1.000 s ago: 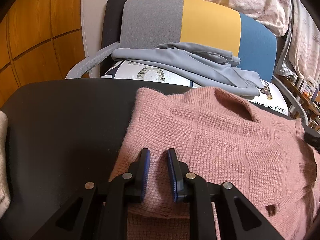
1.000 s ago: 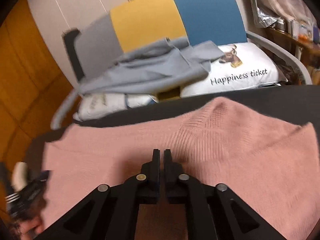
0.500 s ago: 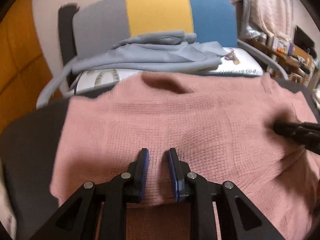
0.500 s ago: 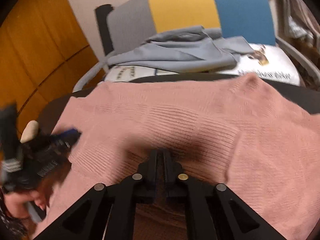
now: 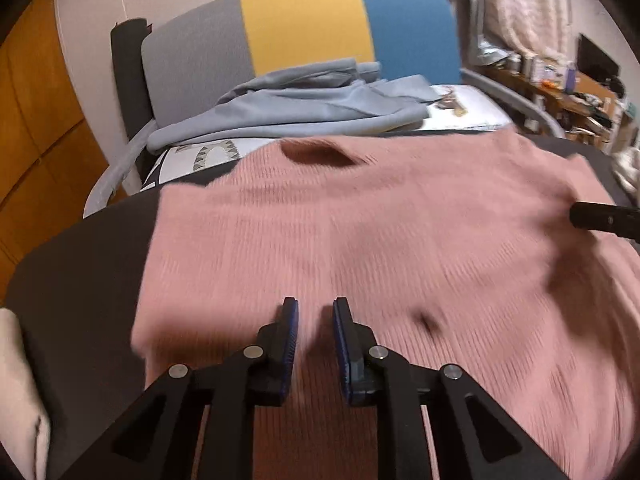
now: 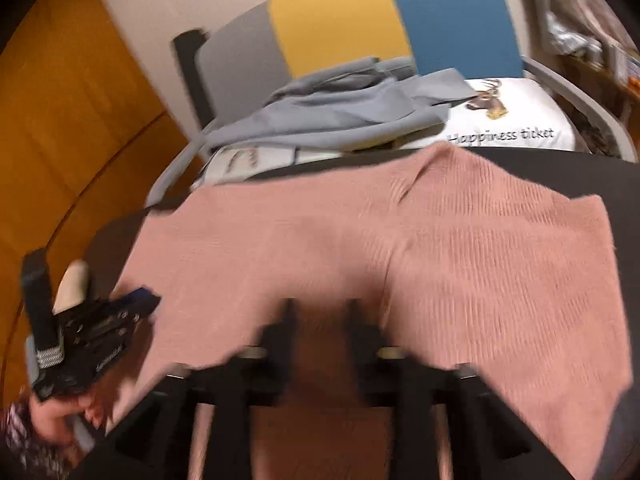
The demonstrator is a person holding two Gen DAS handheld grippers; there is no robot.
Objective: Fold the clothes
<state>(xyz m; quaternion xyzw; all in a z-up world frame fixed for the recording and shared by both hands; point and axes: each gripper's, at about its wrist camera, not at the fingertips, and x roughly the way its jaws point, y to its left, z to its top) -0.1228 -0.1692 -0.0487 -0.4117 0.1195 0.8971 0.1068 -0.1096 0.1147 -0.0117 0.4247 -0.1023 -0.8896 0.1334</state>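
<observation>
At the far left we see orange wood panelling and, in the right wrist view, a hand holding the left gripper low over the left edge of a pink knitted sweater. Its blue-padded fingers stand a narrow gap apart and that gap is narrowing a little; only the sweater's surface shows between them, and we cannot tell whether any knit is pinched. A pale cloth lies at the table's left edge. The sweater is spread flat across a black table, its neck opening toward the far edge, and it covers most of the tabletop from left to right. Behind the table stands a chair with a back in grey, yellow and blue panels; a grey garment is heaped on a white printed cushion on its seat. Toward the right, the right gripper hovers low over the sweater's near middle, blurred, its jaws spreading apart with bare knit showing between them and nothing gripped. At the far right we see a cluttered shelf.
</observation>
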